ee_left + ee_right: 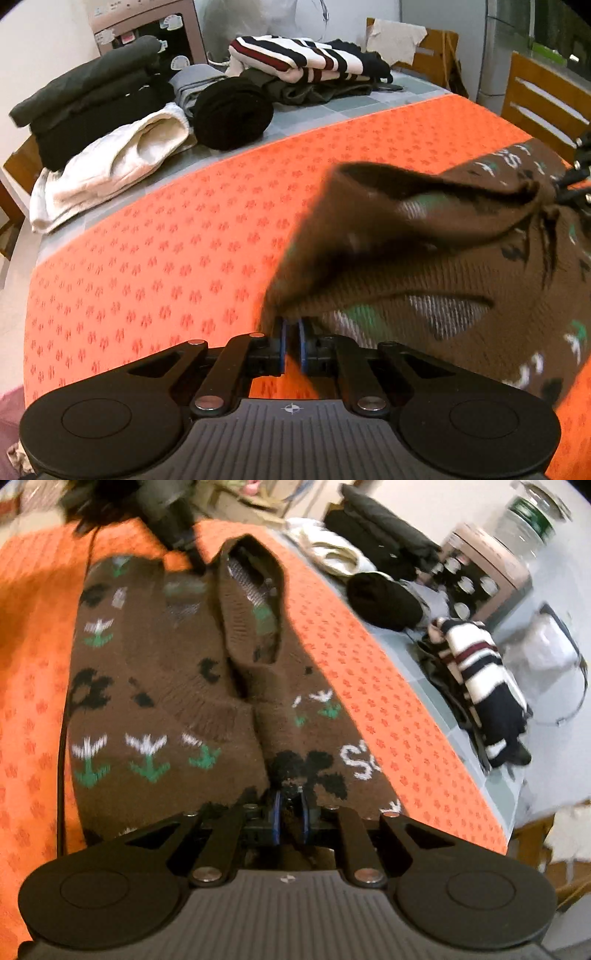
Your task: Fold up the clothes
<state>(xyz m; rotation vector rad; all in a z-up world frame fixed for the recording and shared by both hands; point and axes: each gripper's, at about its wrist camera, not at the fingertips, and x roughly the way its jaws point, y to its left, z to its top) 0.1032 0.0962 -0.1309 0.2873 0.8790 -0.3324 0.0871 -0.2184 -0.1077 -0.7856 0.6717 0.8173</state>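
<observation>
Left gripper (291, 332) pinched on a lifted edge of the brown patterned sweater (424, 236); right gripper (290, 808) clamped on its near edge, sweater spread over an orange mat (166, 240) on a grey table (332, 99). Beyond, folded clothes (92, 96), wooden chairs (543, 99). Sweater motion-blurred, lettering unreadable.

Brown knit sweater (155, 686) w/ white-green flower motifs — bunched, partly lifted off orange cloth (166, 240), sleeve opening gaping.
</observation>
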